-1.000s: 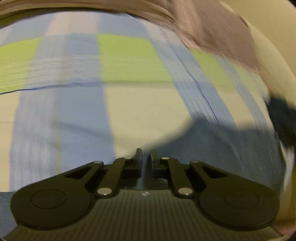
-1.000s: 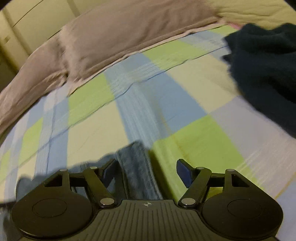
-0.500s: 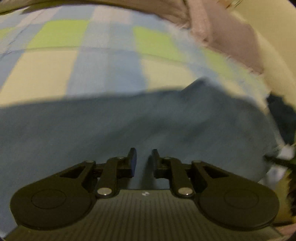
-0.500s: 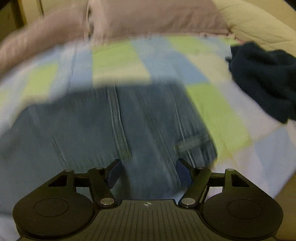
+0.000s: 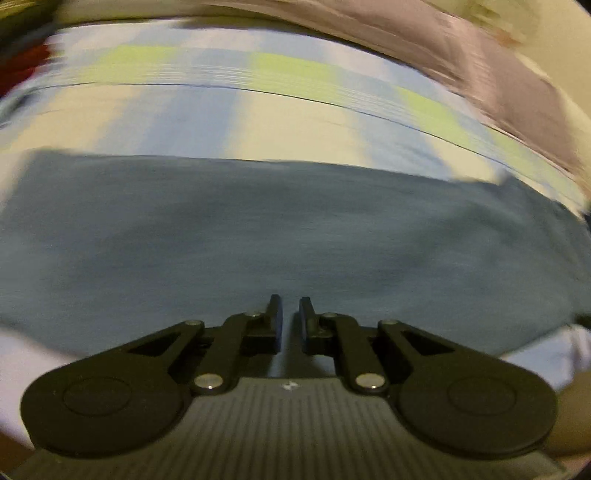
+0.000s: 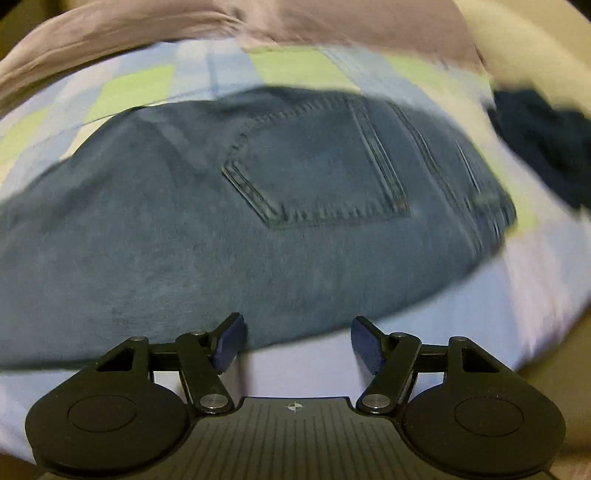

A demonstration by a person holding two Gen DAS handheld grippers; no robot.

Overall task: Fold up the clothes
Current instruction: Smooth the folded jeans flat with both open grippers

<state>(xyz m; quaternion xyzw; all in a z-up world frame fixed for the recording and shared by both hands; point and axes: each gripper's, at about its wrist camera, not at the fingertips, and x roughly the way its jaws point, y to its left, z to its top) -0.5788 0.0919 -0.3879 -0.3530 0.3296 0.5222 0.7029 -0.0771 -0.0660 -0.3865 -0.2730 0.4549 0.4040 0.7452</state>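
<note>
Blue jeans (image 5: 258, 229) lie flat on the checked bedsheet (image 5: 295, 122) and fill the middle of the left wrist view. My left gripper (image 5: 290, 314) hovers over their near part, its jaws almost together with only a thin slit and nothing pinched. From the right wrist, the jeans (image 6: 184, 240) show a back pocket (image 6: 317, 177) and the waistband end at the right. My right gripper (image 6: 295, 336) stands open over the jeans' near edge, with nothing between its fingers.
A dark navy garment (image 6: 543, 147) lies in a heap on the sheet at the far right. A grey-brown pillow or blanket (image 6: 147, 26) runs along the far side of the bed. Something red (image 5: 26, 62) shows blurred at the far left.
Both views have swept from mostly bare checked sheet to over the jeans, which now fill them. The right view has reached the pocket and waistband end. Neither gripper's jaws have visibly changed.
</note>
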